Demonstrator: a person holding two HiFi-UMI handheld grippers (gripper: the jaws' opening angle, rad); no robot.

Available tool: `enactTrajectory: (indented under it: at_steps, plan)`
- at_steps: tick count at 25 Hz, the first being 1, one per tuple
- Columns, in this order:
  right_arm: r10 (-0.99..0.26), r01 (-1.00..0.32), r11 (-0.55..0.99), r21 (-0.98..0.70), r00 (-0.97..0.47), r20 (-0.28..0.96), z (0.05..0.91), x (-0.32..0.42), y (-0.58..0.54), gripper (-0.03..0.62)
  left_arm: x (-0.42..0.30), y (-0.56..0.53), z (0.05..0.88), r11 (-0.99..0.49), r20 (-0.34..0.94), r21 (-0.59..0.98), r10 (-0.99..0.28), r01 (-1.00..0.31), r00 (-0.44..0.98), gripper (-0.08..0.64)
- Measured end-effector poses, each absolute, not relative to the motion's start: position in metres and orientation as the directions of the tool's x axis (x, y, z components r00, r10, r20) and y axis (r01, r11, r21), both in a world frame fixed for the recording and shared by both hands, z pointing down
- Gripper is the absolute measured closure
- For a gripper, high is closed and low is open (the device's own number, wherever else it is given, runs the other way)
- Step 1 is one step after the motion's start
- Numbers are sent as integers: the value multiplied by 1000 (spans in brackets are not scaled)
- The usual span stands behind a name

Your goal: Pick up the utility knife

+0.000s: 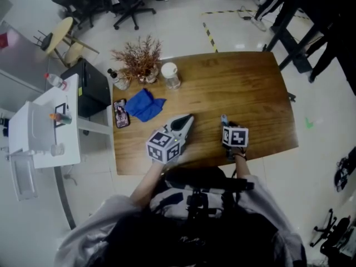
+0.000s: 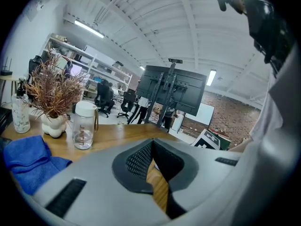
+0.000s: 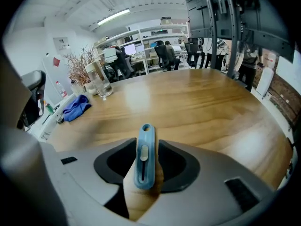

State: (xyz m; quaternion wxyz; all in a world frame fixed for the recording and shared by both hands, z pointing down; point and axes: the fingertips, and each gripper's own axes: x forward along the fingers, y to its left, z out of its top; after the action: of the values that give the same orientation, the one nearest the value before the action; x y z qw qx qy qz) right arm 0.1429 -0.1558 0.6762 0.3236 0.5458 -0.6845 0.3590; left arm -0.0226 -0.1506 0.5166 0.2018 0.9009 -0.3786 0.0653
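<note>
The utility knife (image 3: 145, 159) is slim and light blue with a grey slider. It lies flat on the wooden table (image 1: 245, 88) near the front edge, and only its tip (image 1: 223, 118) shows in the head view. My right gripper (image 3: 146, 147) points steeply down over it with one jaw on each side. The jaws stand close along its edges, and I see no squeeze on it. My left gripper (image 1: 189, 117) hovers to its left, nearly level, with its jaws together and nothing in them (image 2: 151, 147).
A blue cloth (image 1: 143, 105) and a phone (image 1: 120, 113) lie at the table's left. Behind them stand a dried plant in a white vase (image 1: 139, 60), a clear lidded jar (image 1: 170, 75) and a small bottle (image 1: 119, 79). A black cabinet (image 1: 92, 88) adjoins the left edge.
</note>
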Motion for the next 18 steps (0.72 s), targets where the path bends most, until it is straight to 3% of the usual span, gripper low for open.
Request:
enactTrajectory:
  at_steps: [11, 18]
  plan:
    - [-779, -921, 211, -327, -360, 513, 560, 121, -164, 438, -16, -155, 517, -648, 264, 324, -638, -690, 723, 551]
    - [-867, -878, 200, -435, -365, 338, 493, 123, -145, 566, -6, -155, 515, -666, 249, 331, -621, -668, 743, 551]
